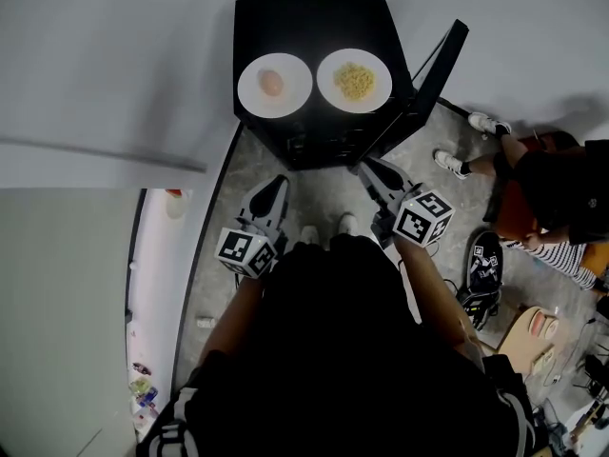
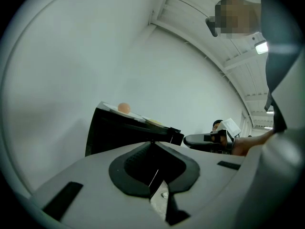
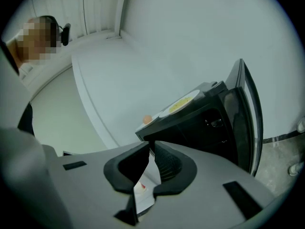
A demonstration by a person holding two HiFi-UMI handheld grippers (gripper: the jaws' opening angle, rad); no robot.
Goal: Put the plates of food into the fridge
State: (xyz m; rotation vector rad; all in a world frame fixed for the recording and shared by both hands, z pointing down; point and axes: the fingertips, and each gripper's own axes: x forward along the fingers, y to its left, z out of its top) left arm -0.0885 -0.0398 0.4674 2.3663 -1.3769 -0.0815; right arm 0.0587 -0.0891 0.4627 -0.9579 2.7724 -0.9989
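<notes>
– Now, where do the plates stand?
– Both lie on top of the fridge [image 1: 314, 12], side by side and just apart. The left plate [image 1: 251, 94] carries one round, pinkish item, perhaps an egg [image 1: 271, 83]. The right plate [image 1: 328, 85] carries yellow noodles [image 1: 355, 81]. The door [image 1: 440, 65] stands open at the right, and neither plate is inside yet.

– And the jaws?
– Left gripper [image 2: 152, 141]: jaws together, nothing between them. Right gripper [image 3: 151, 145]: jaws together likewise, also empty. Both are held low in front of the fridge, well short of the plates.

– How should a plate handle?
– It is judged stiff and fairly light, with a smooth and probably slippery rim. If it is ceramic, a drop to the floor [image 1: 324, 193] would likely break it. The load is loose: the egg may roll and the noodles may slide, so the plate must stay level.

– Where to take hold?
– On the bare near rim, clear of the food, with the edge pinched from above and below. The jaws must open first. A hold on one side lets the far edge sag, so a deep bite seems wise. The inside of the fridge is dark, and no shelf can be made out.
</notes>
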